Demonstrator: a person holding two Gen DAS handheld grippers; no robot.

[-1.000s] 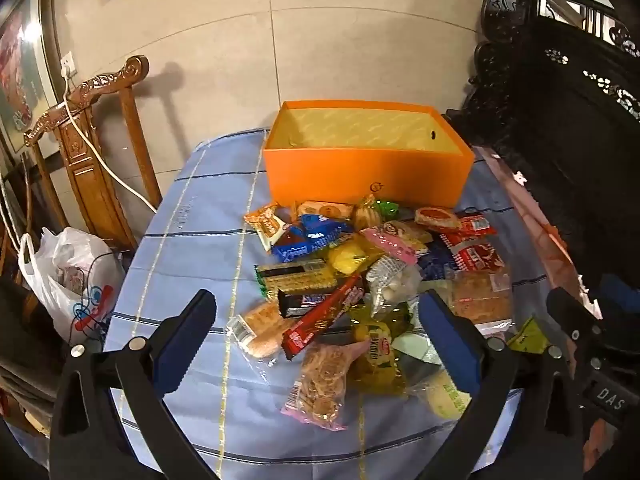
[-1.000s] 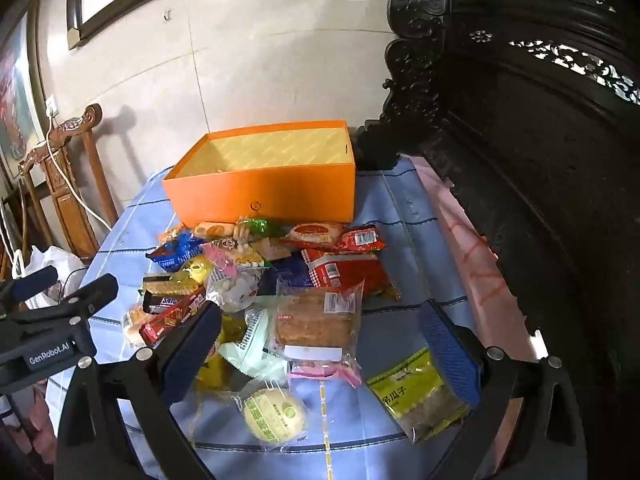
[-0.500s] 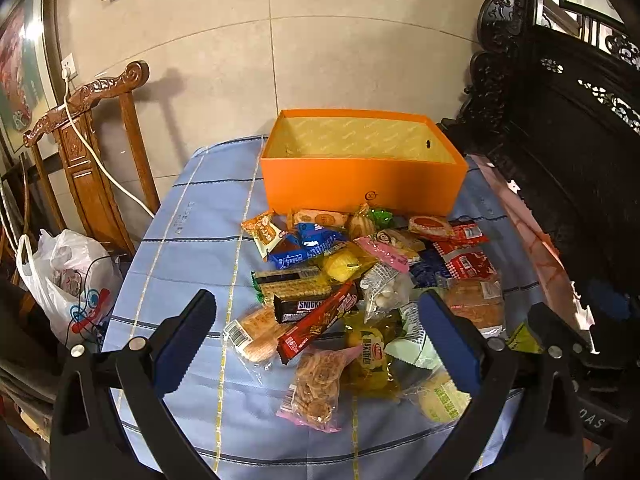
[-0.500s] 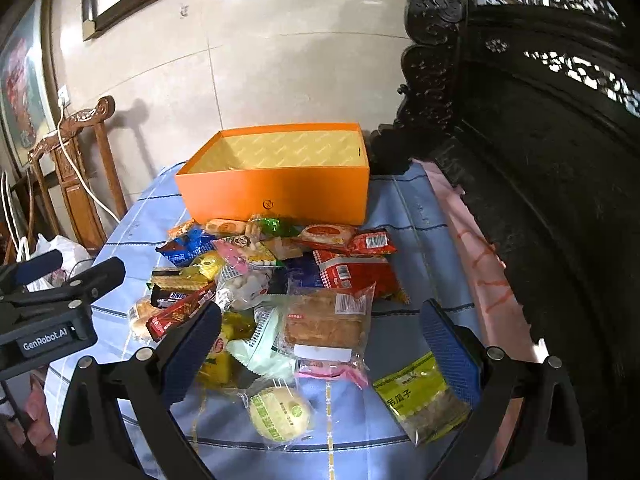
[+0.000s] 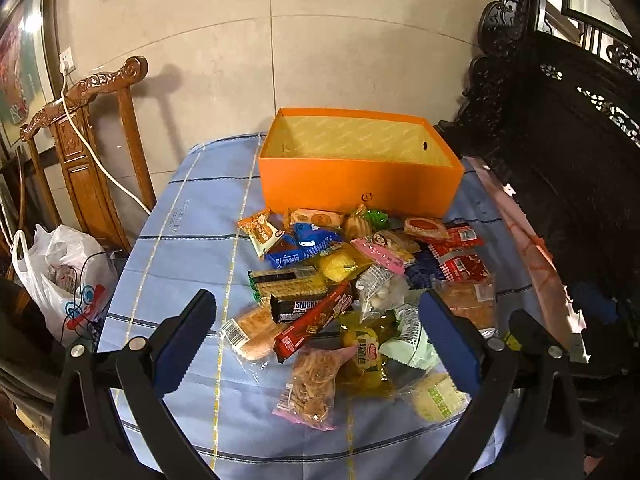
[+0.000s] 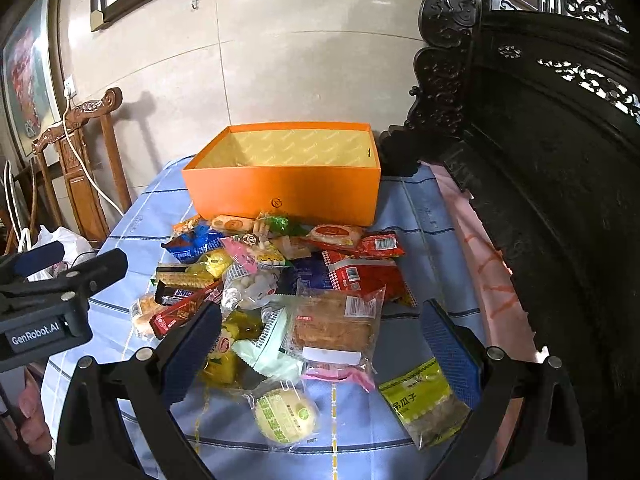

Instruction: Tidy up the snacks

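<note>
Snacks point(image 5: 344, 300) lie heaped on the surface before the empty orange box point(image 5: 356, 188); light, crinkly, slippery, crushable; grip at sealed ends. Left tool point(image 5: 316, 332) and right tool point(image 6: 320, 344) both gape, holding nothing

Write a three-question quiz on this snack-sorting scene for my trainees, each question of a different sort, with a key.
1. True or false: the orange box already holds several snacks.
2. Multiple choice: the Snickers bar lies A) inside the box, B) in the snack pile, C) between the left gripper's fingers.
3. Fill in: the right gripper is ____ and holds nothing.

Key: 1 false, no snacks show inside it; 2 B; 3 open.
</note>
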